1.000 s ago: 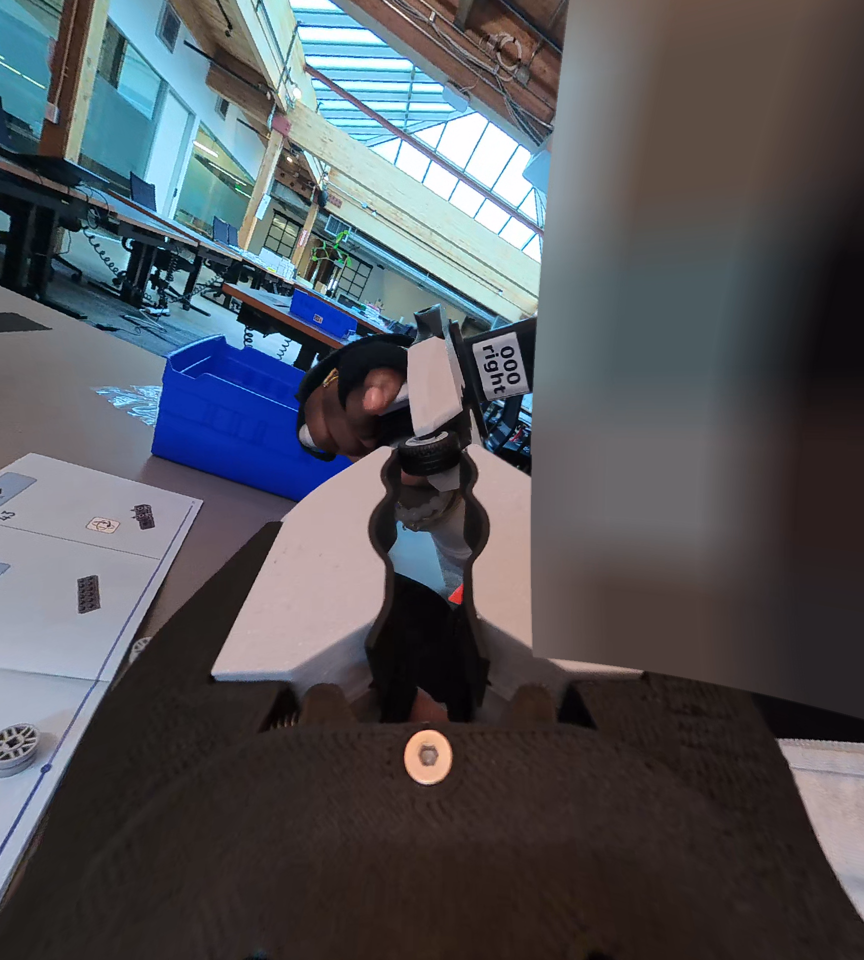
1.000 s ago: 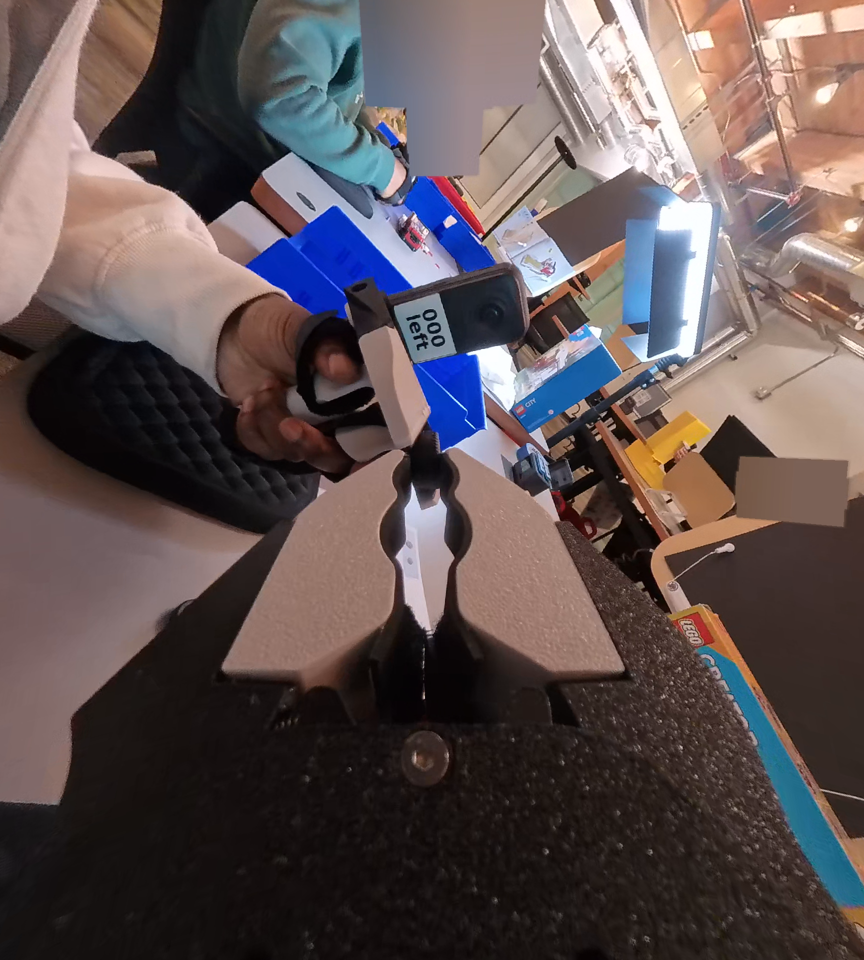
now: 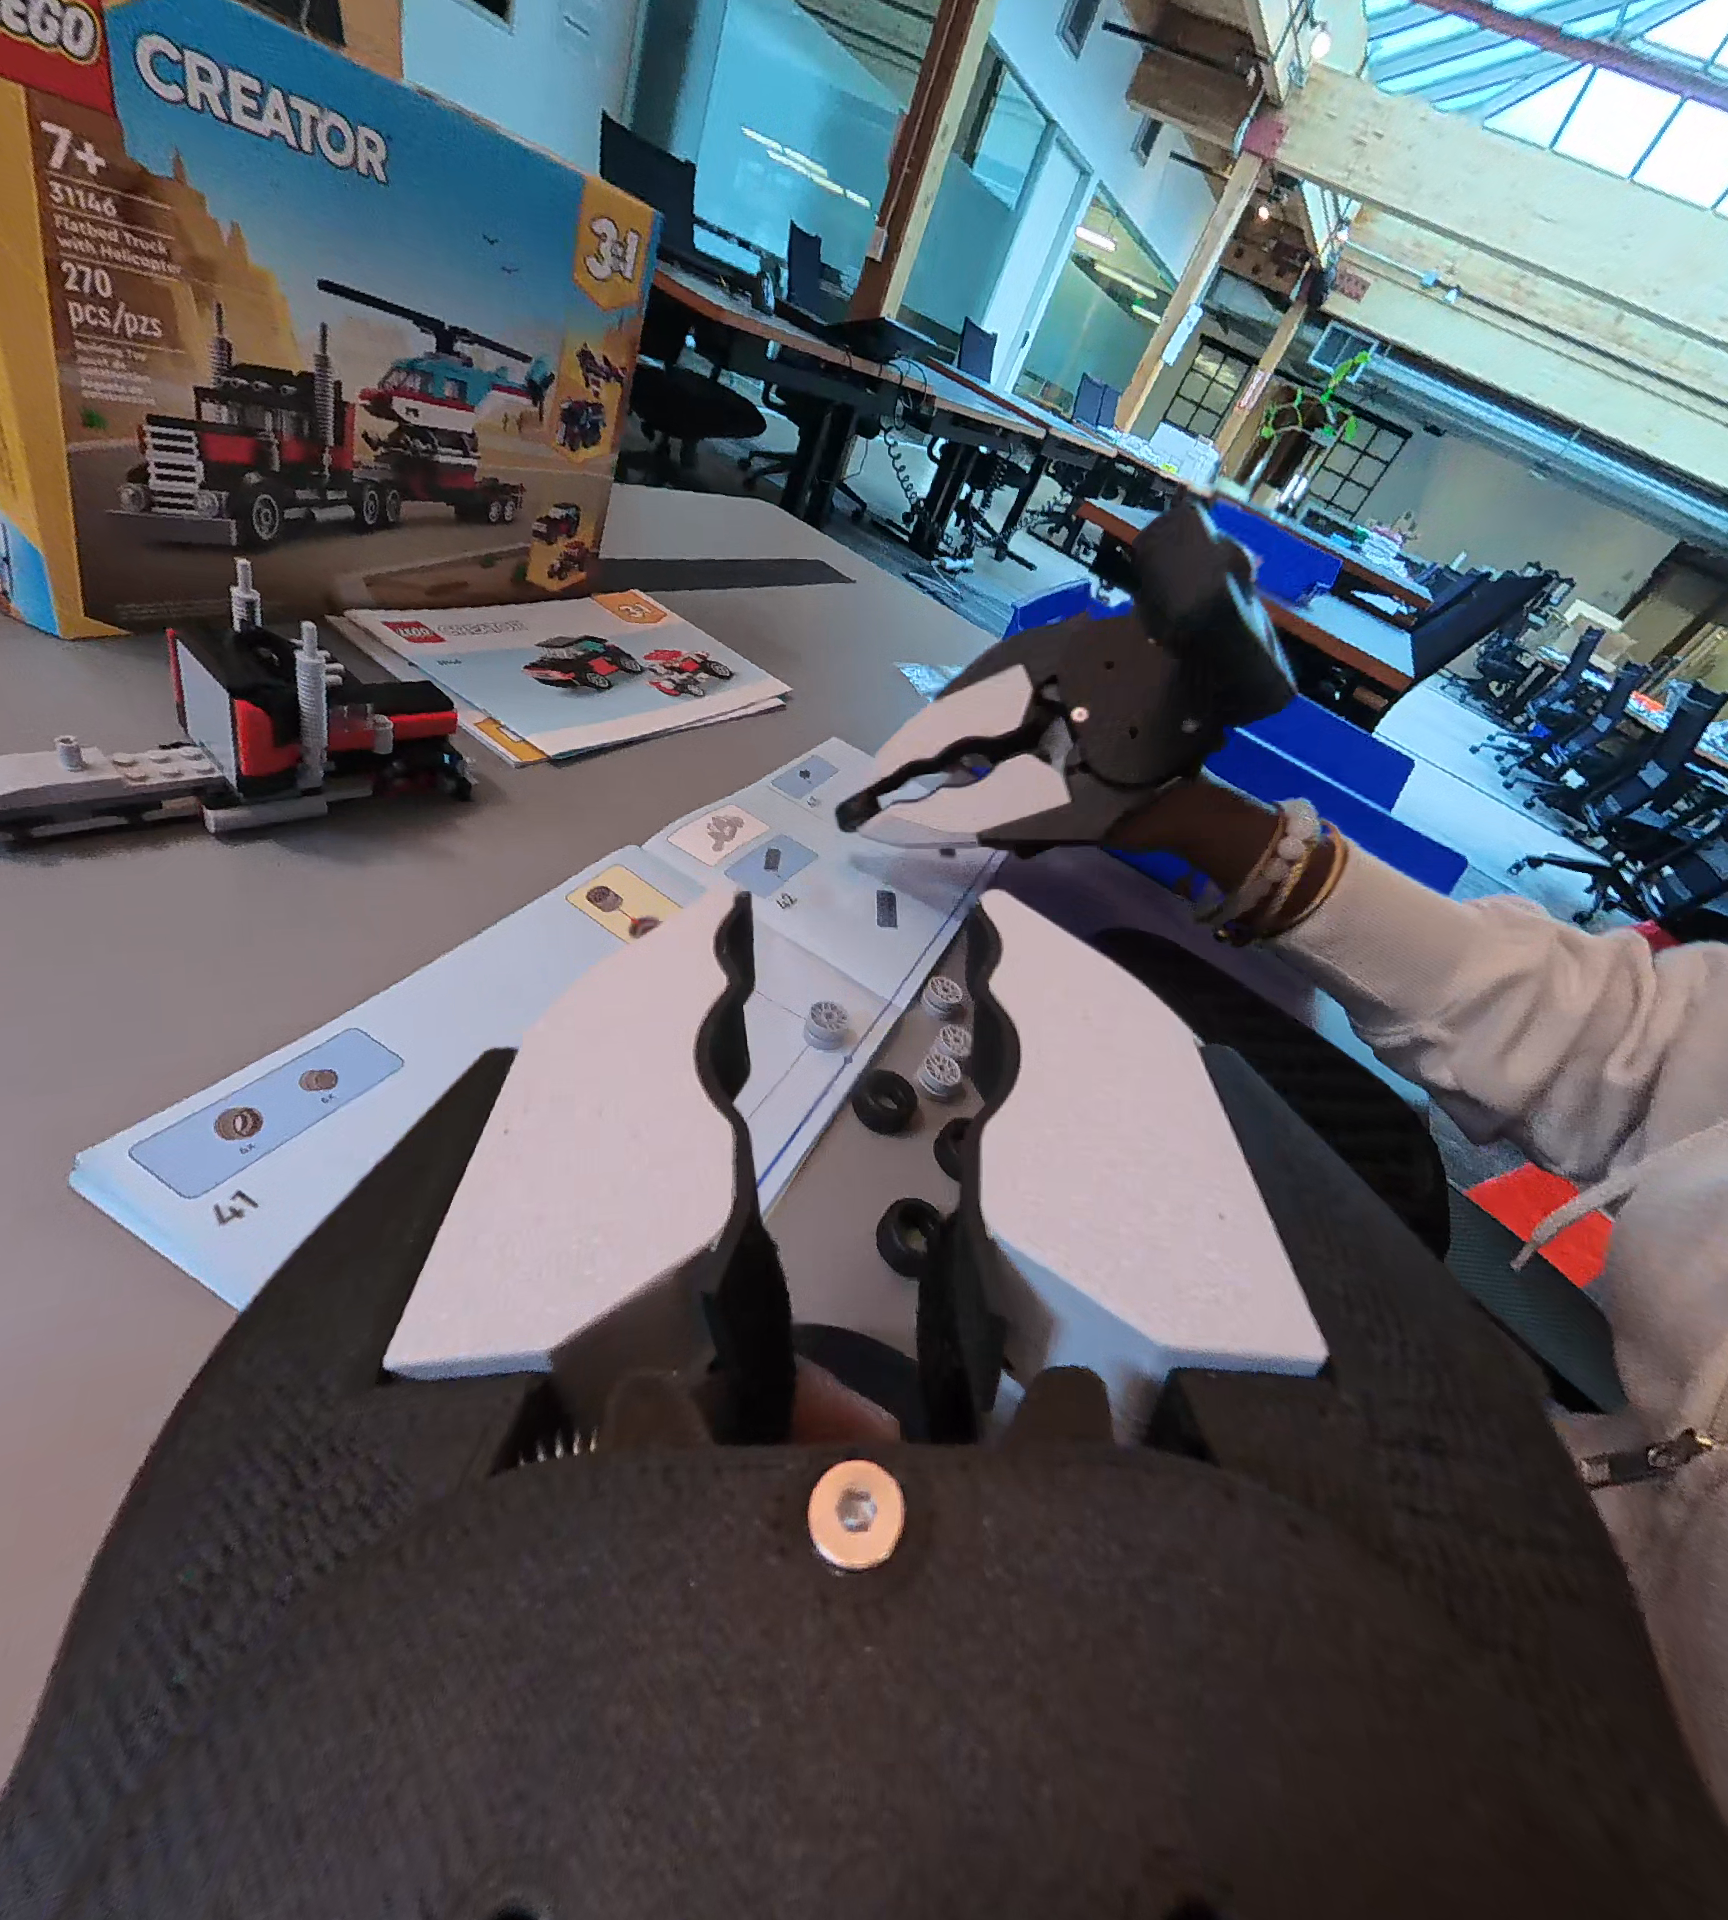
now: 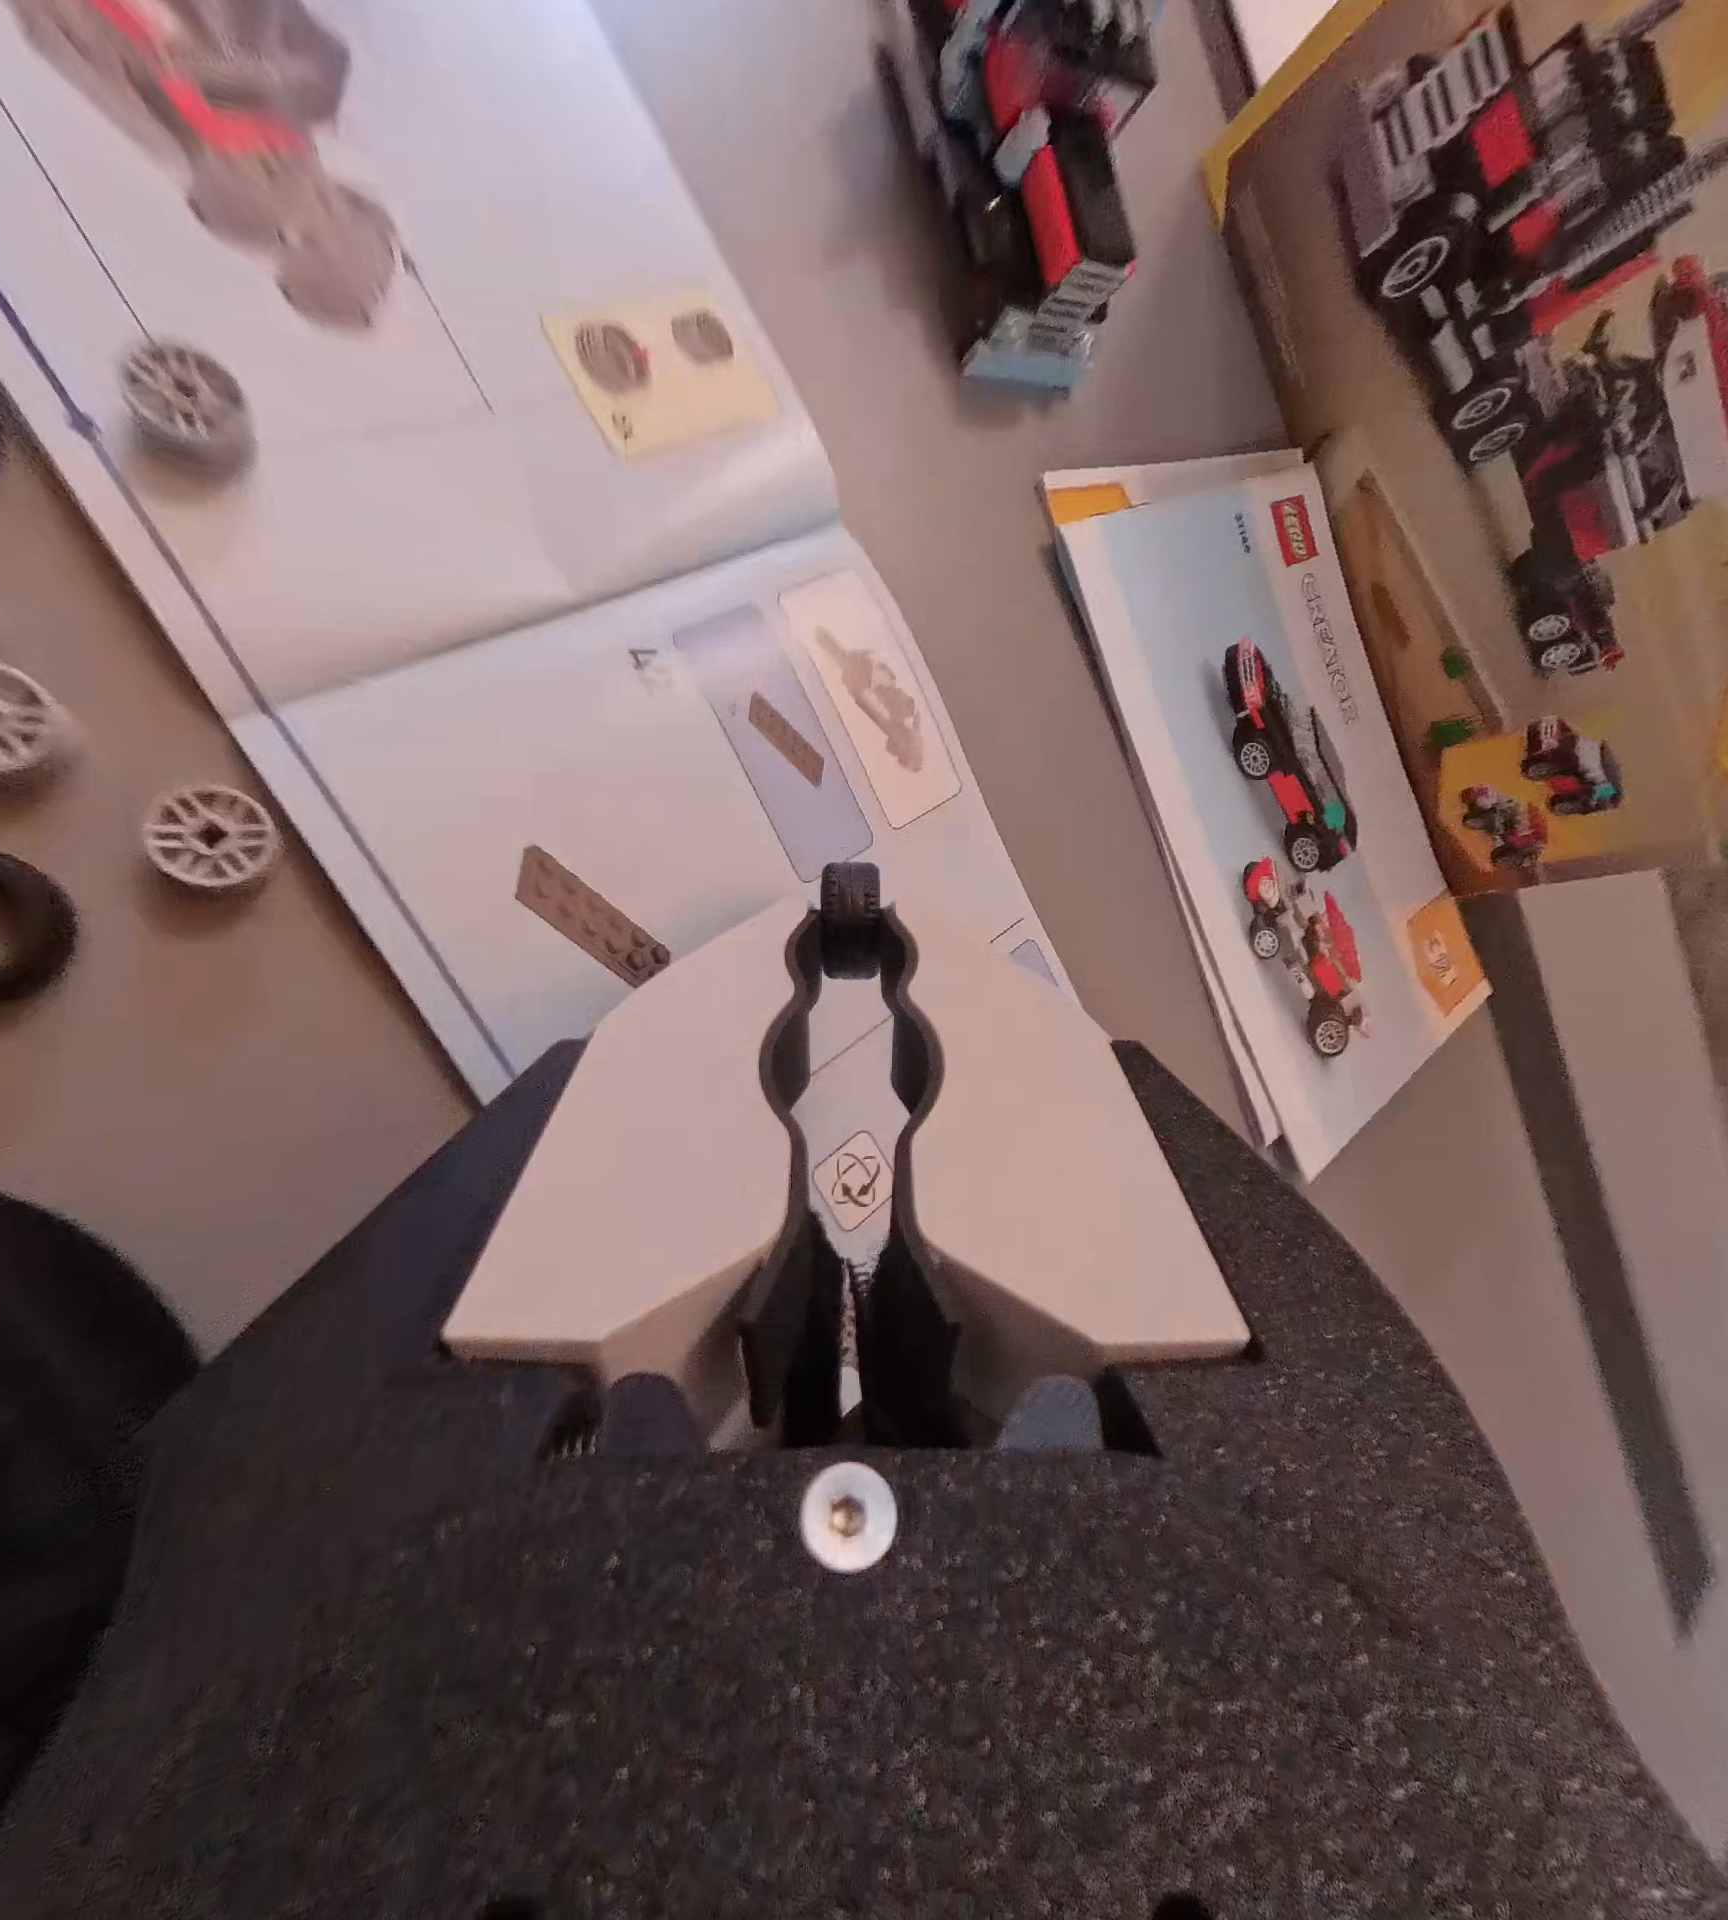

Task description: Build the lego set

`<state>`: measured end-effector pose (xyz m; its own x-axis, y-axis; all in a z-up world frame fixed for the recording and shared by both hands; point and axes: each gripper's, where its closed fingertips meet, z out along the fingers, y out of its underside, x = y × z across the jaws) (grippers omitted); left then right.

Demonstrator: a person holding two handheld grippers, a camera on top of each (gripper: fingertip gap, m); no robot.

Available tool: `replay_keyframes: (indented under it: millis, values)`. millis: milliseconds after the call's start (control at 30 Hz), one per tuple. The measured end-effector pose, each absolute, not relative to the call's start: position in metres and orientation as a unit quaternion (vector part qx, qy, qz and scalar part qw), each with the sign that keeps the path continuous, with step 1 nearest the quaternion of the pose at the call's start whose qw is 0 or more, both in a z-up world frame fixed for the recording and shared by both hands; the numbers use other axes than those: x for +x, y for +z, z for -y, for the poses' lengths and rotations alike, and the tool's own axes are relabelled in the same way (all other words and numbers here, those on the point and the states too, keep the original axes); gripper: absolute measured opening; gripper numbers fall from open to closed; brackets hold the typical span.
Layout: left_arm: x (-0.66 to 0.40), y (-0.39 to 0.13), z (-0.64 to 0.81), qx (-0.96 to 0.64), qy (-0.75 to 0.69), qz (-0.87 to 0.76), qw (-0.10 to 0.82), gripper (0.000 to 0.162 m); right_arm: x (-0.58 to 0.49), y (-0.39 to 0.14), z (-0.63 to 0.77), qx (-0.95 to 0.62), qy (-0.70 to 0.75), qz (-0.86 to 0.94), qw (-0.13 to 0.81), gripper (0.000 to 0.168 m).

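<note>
1. Overhead, the right gripper [image 4: 849,914] pinched a small black tyre [image 4: 849,920] between its fingers, above the open booklet [image 4: 486,665].
2. The left gripper [image 3: 855,935] had its fingers spread apart and held nothing; it hung low over the desk [image 3: 164,966].
3. Between those fingers lay loose grey hubs [image 3: 946,1039] and black tyres [image 3: 886,1101], just right of the booklet's edge; one hub [image 3: 827,1023] sat on the page itself.
4. A half-built truck [image 3: 299,717] stood at far left on the desk, in front of the set box [image 3: 320,312].
5. Closed booklets [image 3: 579,675] lay stacked just right of the truck.
6. A blue bin [image 3: 1307,769] showed behind the right gripper [image 3: 855,816] in the left wrist view.
</note>
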<state>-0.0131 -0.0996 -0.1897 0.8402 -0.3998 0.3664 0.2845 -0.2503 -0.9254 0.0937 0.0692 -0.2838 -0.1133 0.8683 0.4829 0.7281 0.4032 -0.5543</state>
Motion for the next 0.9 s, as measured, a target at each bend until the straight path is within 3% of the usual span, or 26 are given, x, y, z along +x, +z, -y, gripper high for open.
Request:
replay_keyframes:
  millis: [200,300,367,467,567,700,900]
  values:
    - [-0.002,-0.203,0.103,-0.766,-0.270,-0.067,0.579,0.039,0.095,-0.301,-0.063,-0.517,0.042,0.774,0.363,0.014]
    - [0.006,-0.209,0.105,-0.779,-0.269,-0.086,0.560,0.039,0.099,-0.296,-0.051,-0.547,0.099,0.763,0.329,0.039]
    - [0.010,-0.214,0.107,-0.789,-0.265,-0.099,0.546,0.039,0.101,-0.287,-0.047,-0.563,0.125,0.750,0.325,0.046]
    - [0.019,-0.233,0.116,-0.822,-0.248,-0.142,0.492,0.036,0.092,-0.261,-0.022,-0.542,0.196,0.738,0.352,0.034]
    - [0.029,-0.252,0.125,-0.849,-0.229,-0.182,0.441,0.034,0.075,-0.253,0.041,-0.497,0.322,0.750,0.295,0.025]
    - [0.043,-0.259,0.121,-0.852,-0.226,-0.194,0.430,0.032,0.057,-0.278,0.052,-0.501,0.307,0.767,0.258,0.031]
    - [0.047,-0.270,0.116,-0.867,-0.200,-0.204,0.408,0.032,0.038,-0.290,0.048,-0.497,0.303,0.782,0.223,0.023]
